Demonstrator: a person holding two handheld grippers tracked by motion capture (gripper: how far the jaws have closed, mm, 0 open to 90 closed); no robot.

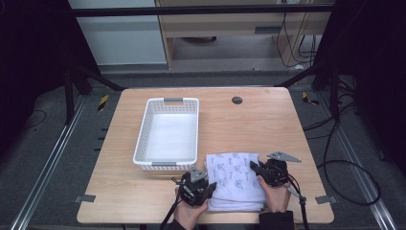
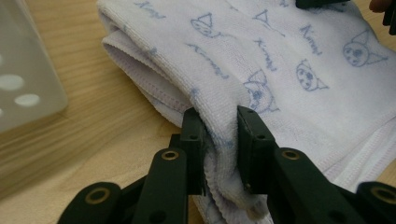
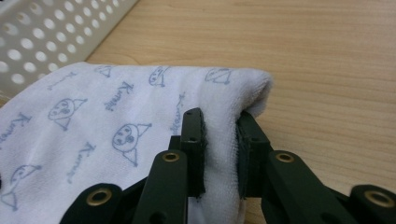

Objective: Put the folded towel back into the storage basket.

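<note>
Table: one light wooden table [image 1: 268, 129], with one small dark round disc [image 1: 237, 100] set in it near the far edge, right of centre.
Basket: one white perforated basket [image 1: 167, 134] on the left-centre of the table, long side running near to far, a grey handle at each end; nothing shows inside it. Its holed wall shows in the right gripper view [image 3: 42, 37].
Left hand: one hand [image 1: 189, 211] coming in from the near edge, holding the left gripper.
Left gripper: one, the left gripper [image 1: 207, 188], just near of the basket's near end, at the towel's left edge. In the left gripper view [image 2: 219, 140] its two jaws are closed down on a bunched fold of the towel's edge, cloth squeezed between them.
Towel: one folded white towel [image 1: 235, 179] printed with small blue cartoon faces and script, lying at the near edge of the table, just right of the basket's near end and between the two grippers. Several stacked layers show at its folded edge [image 2: 154, 88].
Right gripper: one, the right gripper [image 1: 253, 166], at the towel's right edge. In the right gripper view [image 3: 219, 140] its two jaws are pressed onto the towel's thick folded edge [image 3: 224, 88], cloth filling the gap.
Right hand: one hand [image 1: 276, 196] with a dark sleeve, holding the right gripper.
</note>
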